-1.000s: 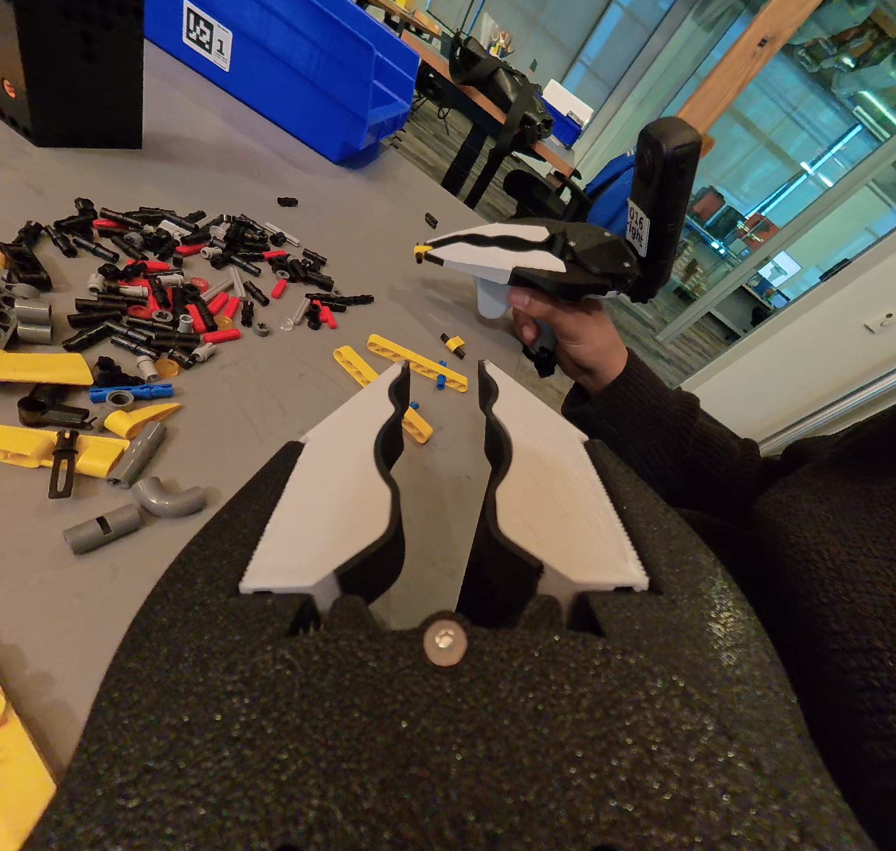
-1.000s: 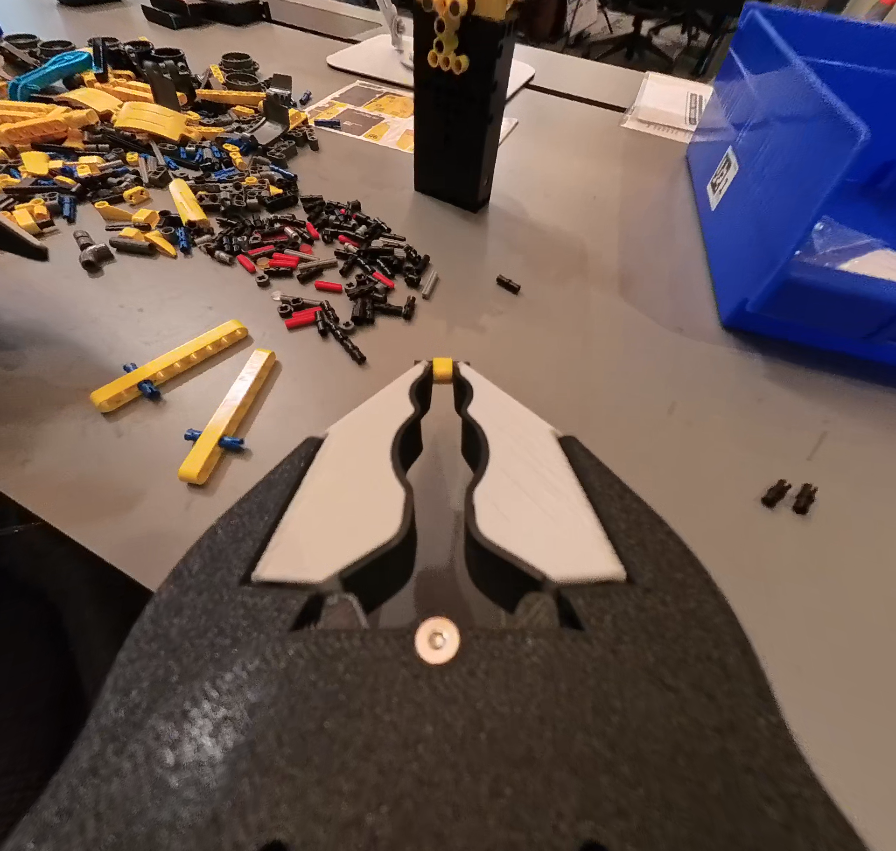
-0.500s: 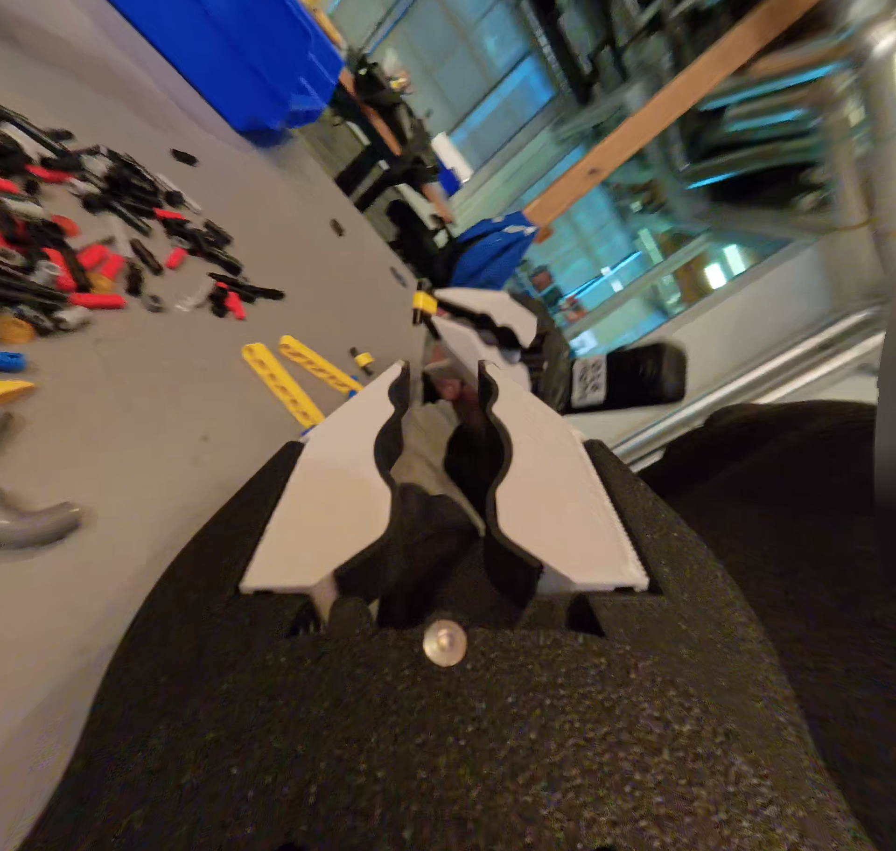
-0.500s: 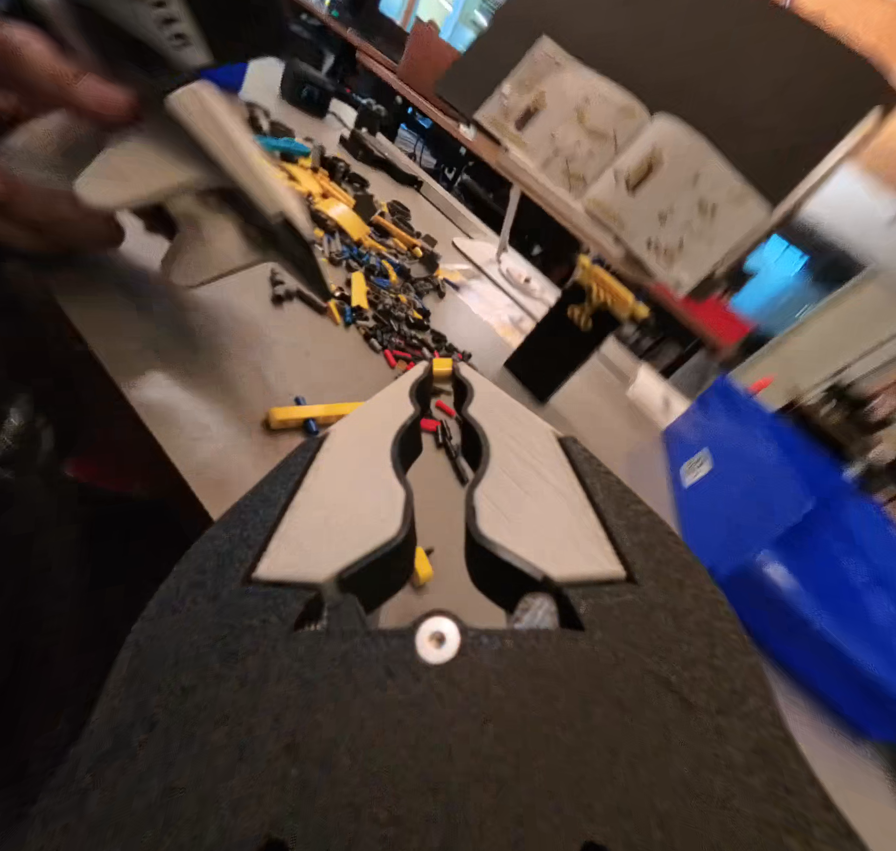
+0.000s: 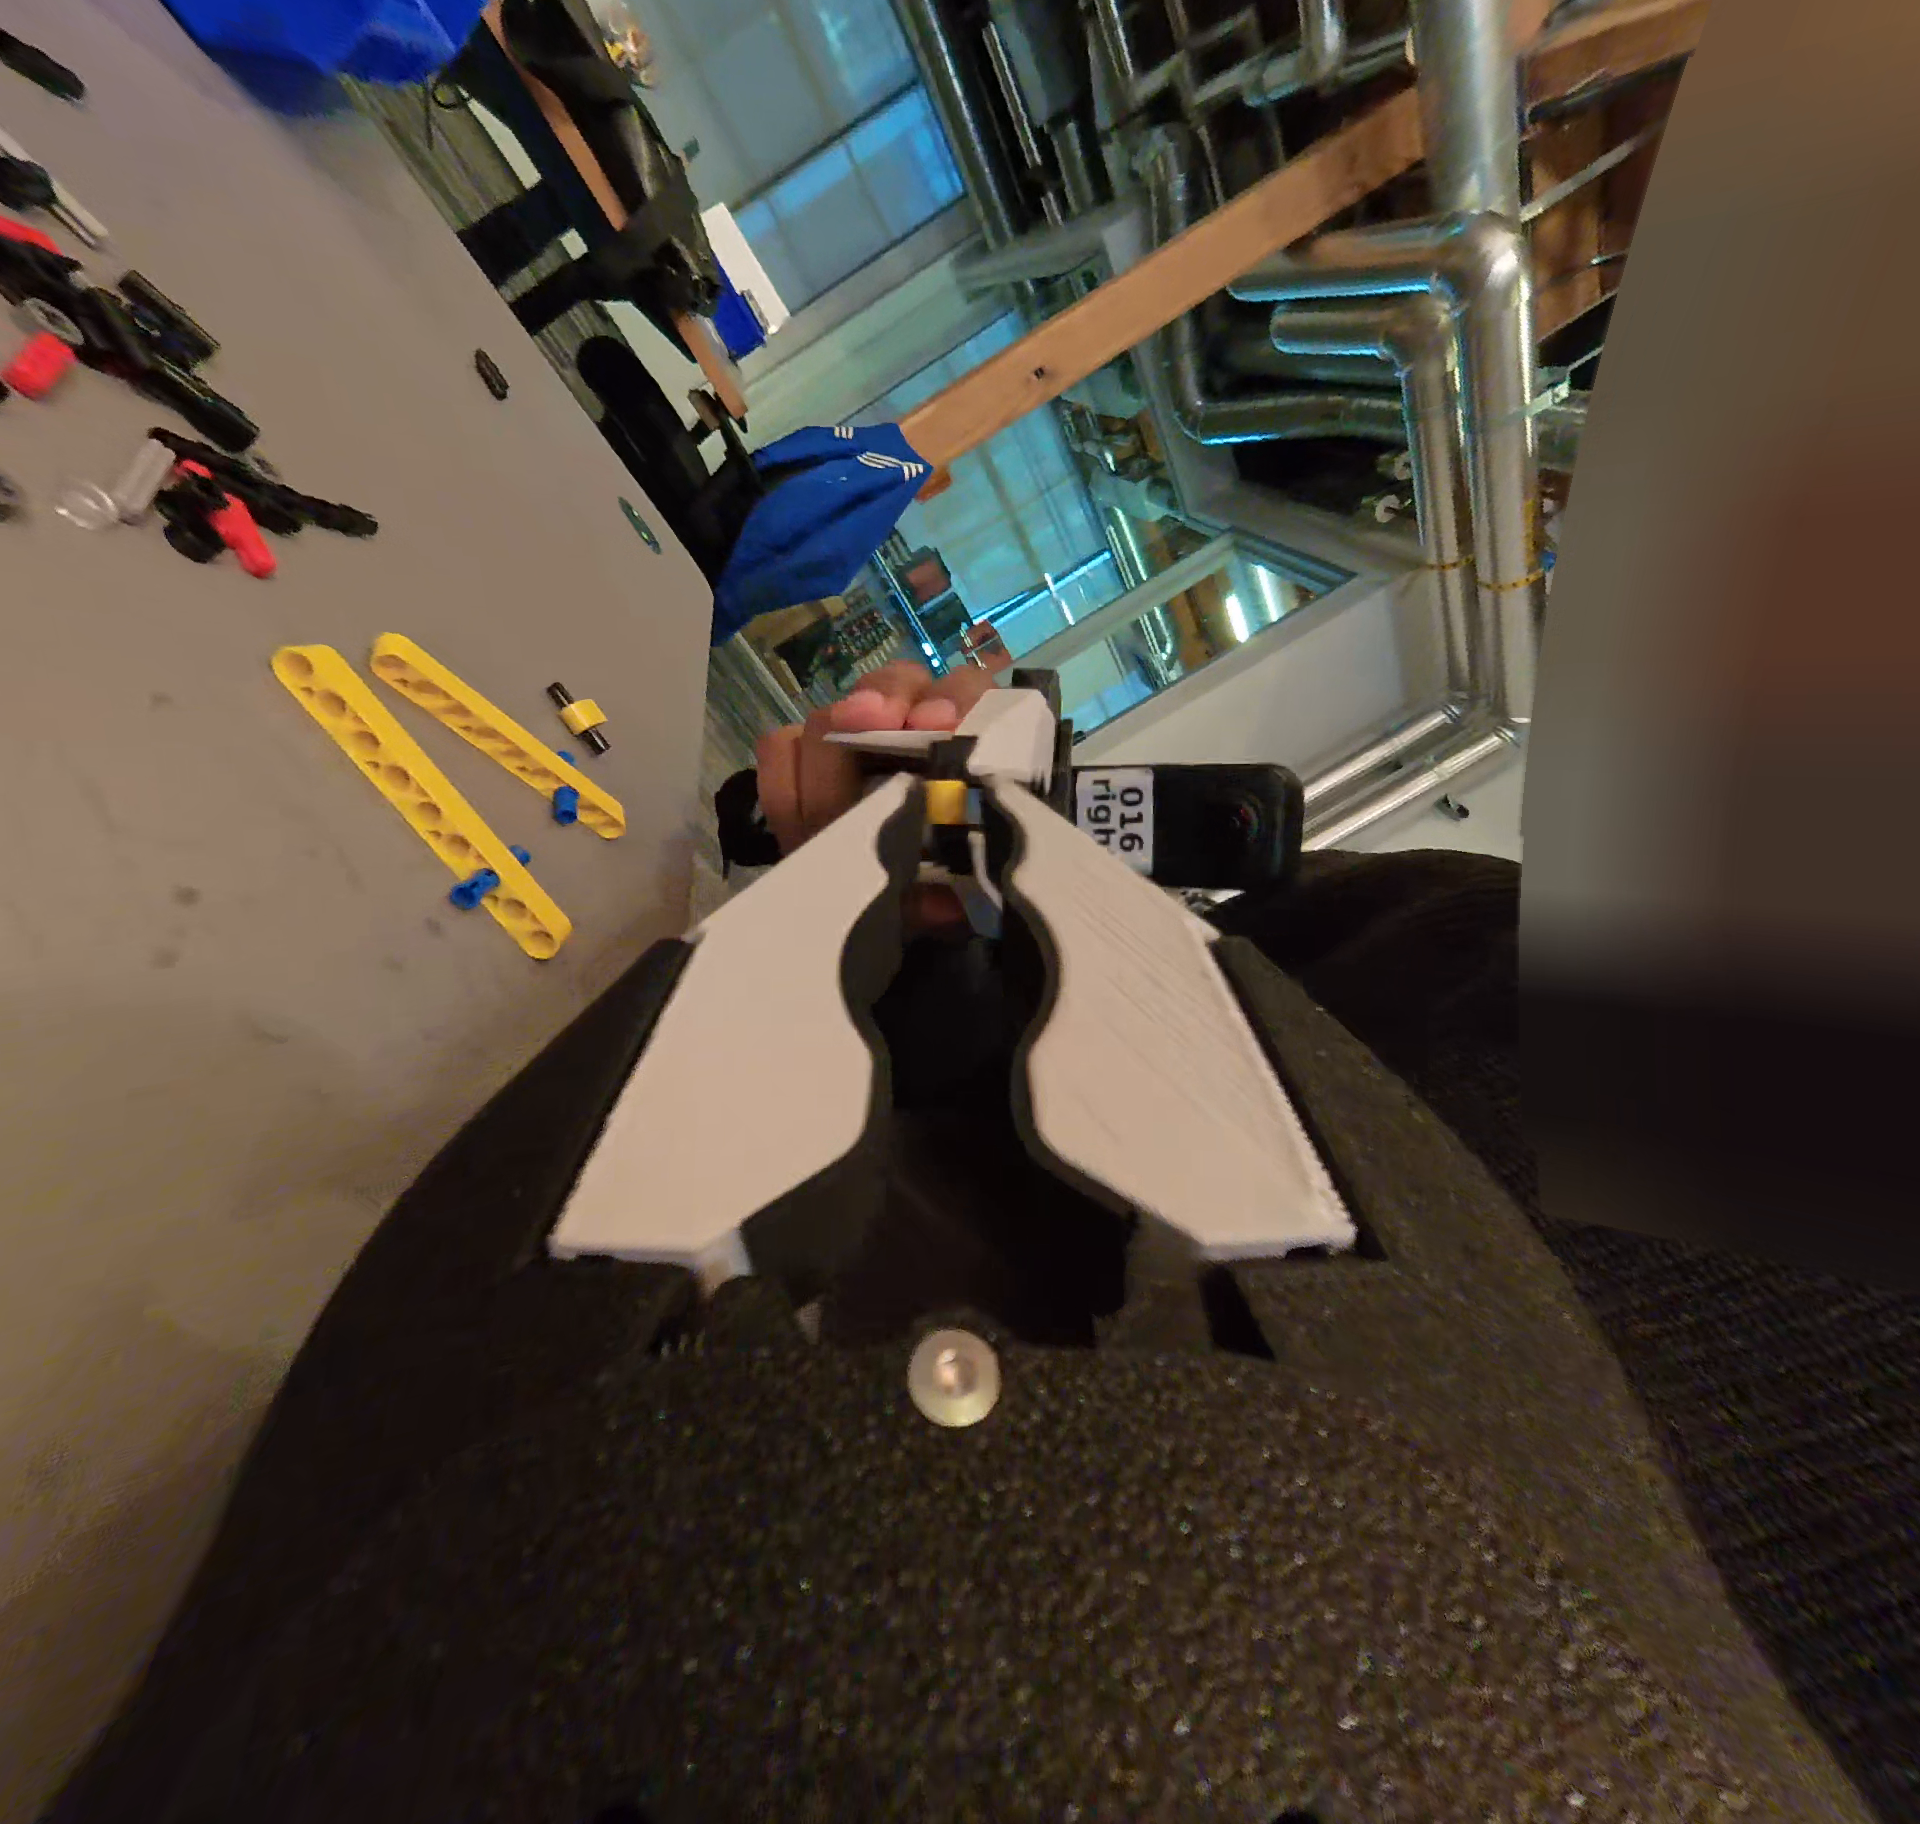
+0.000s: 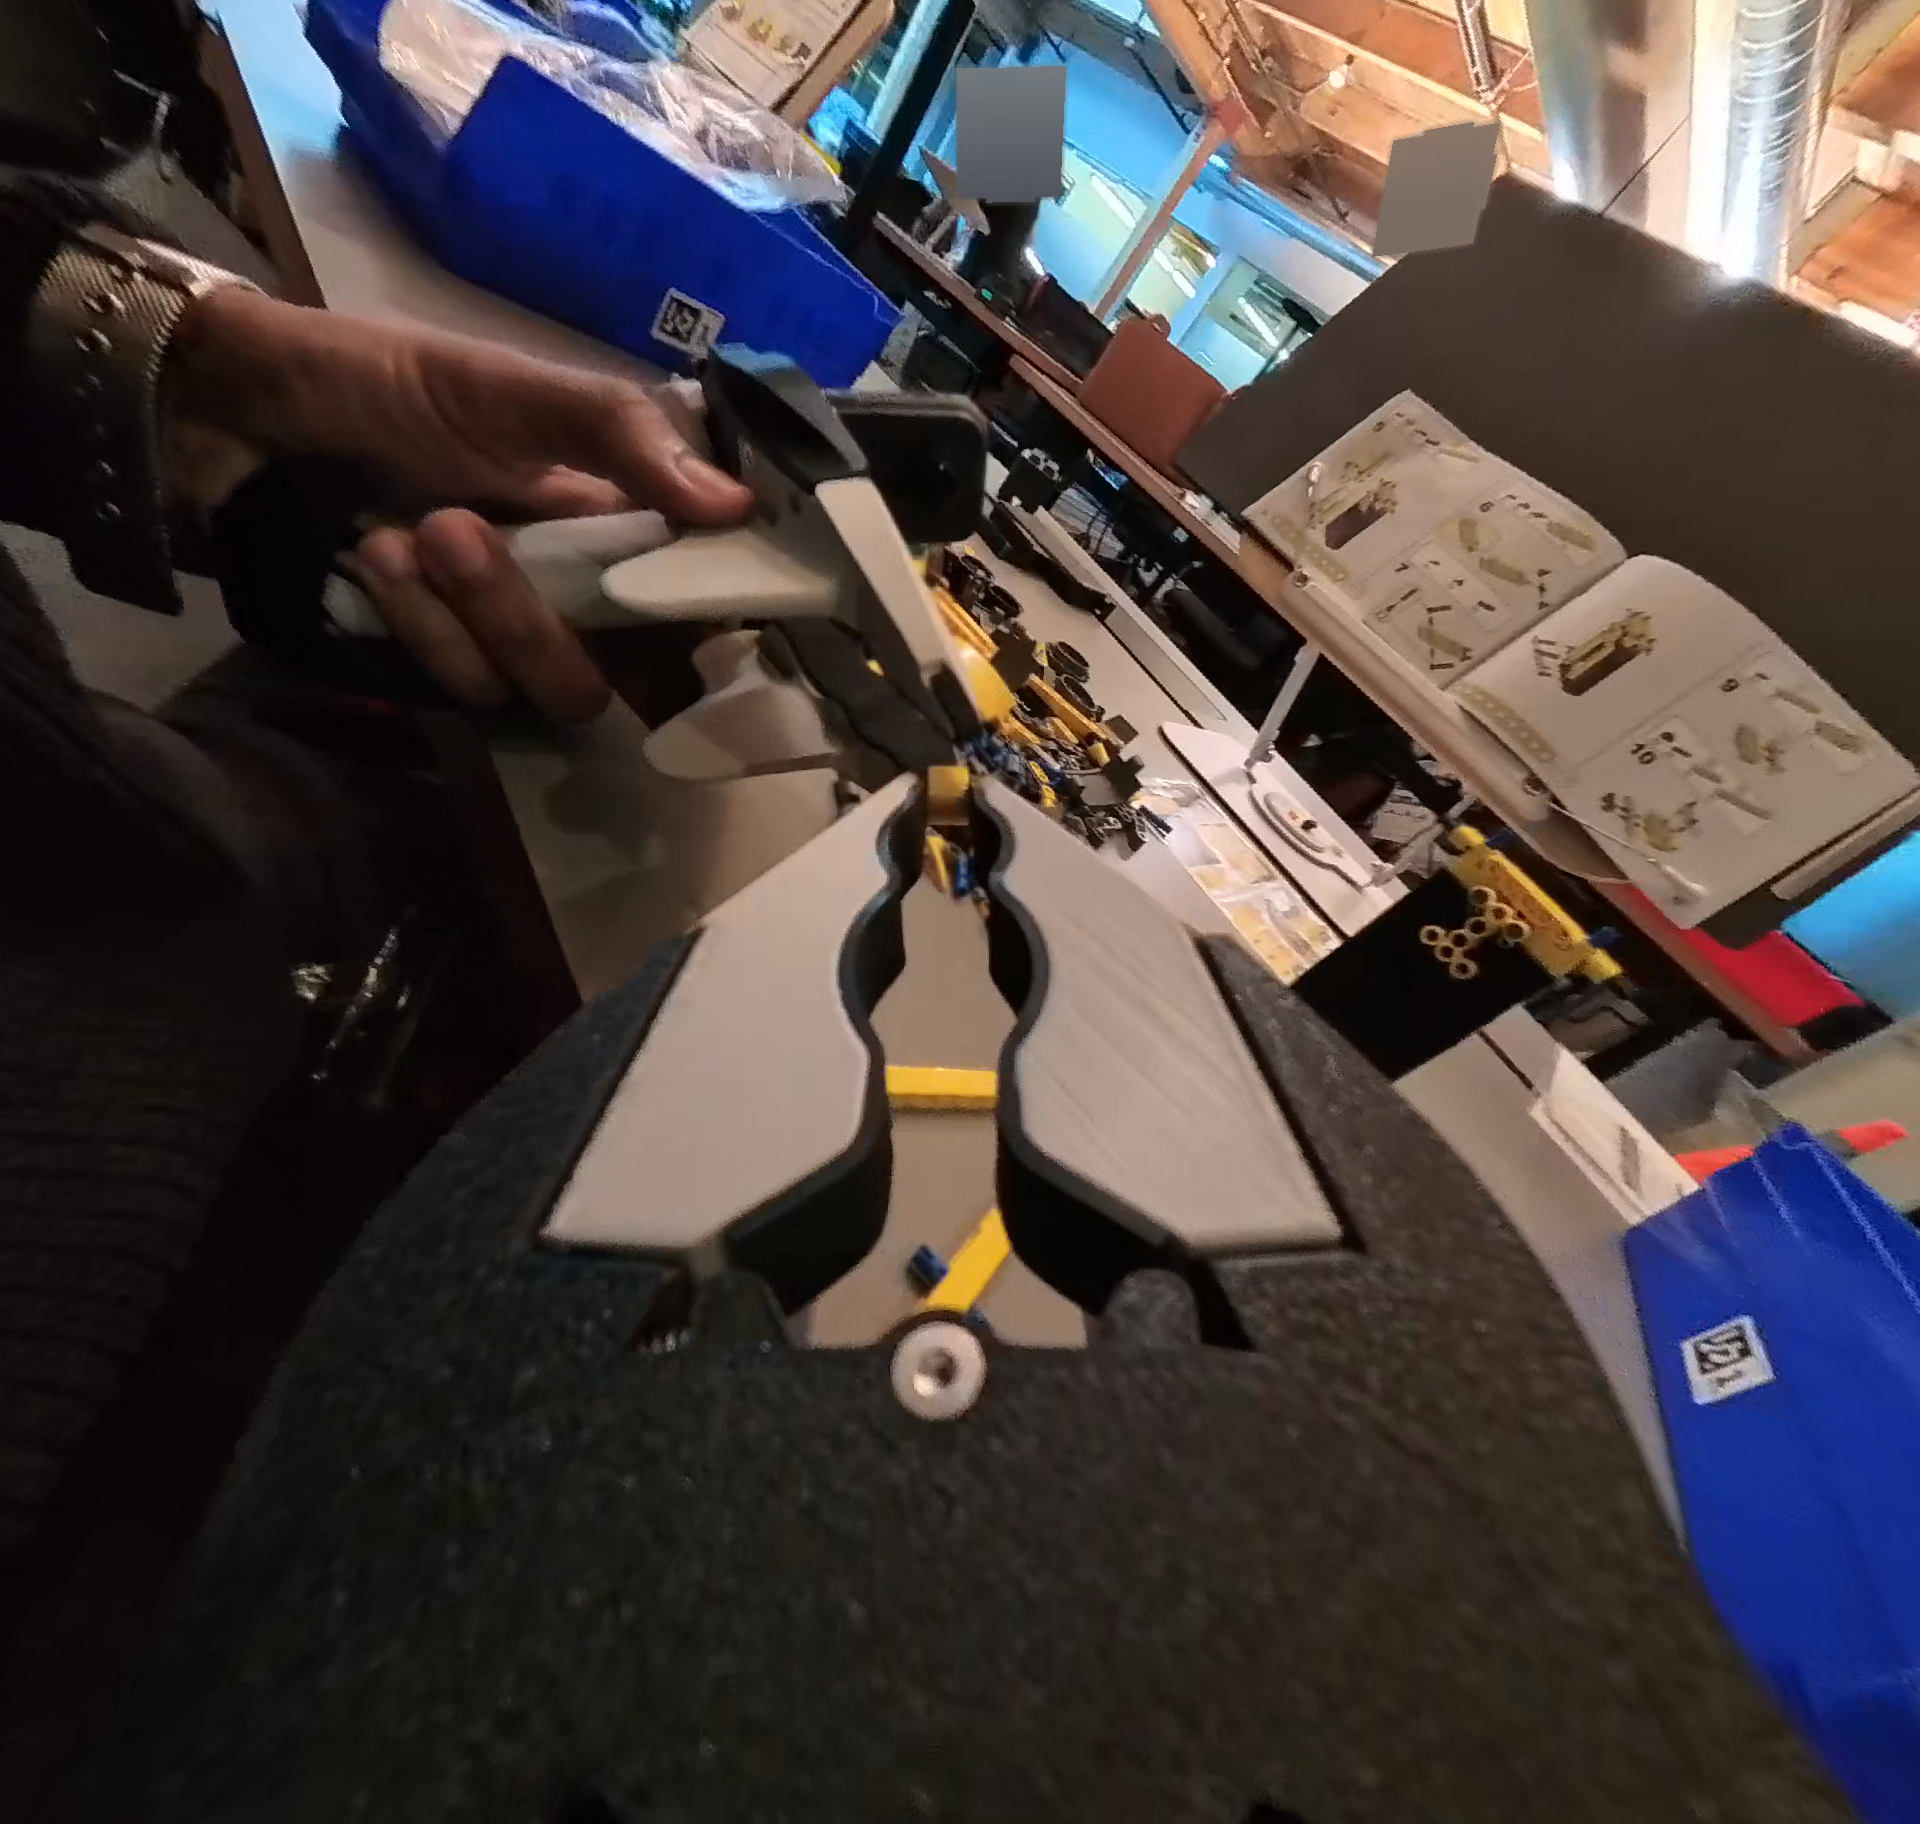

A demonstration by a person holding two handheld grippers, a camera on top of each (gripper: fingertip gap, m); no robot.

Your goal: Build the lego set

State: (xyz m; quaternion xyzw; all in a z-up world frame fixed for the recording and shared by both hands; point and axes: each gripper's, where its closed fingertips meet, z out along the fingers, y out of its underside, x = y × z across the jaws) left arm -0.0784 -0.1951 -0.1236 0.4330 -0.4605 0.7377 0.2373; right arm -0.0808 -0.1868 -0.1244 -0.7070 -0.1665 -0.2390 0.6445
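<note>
Grippers meet tip to tip above the grey tabletop (image 5: 312,1047); left gripper (image 5: 948,810) has its white fingers drawn nearly together around a small yellow plastic connector piece (image 5: 943,800), apparently pinching it; right gripper (image 6: 951,795) is clamped on the same piece from the opposite side, w/ the piece at its very tips. Piece is thus up in the air btwn both claws, off the table. Two long yellow perforated beams (image 5: 416,798) lie flat on the table left of the left gripper, side by side, blue pins stuck in them; a small yellow bush on a black pin (image 5: 579,718) lies just beside them; loose black and red pins (image 5: 208,507) lie farther off. Open instruction booklet (image 6: 1558,652) stands propped behind; black block tower w/ yellow parts on top (image 6: 1455,953) is near it.
</note>
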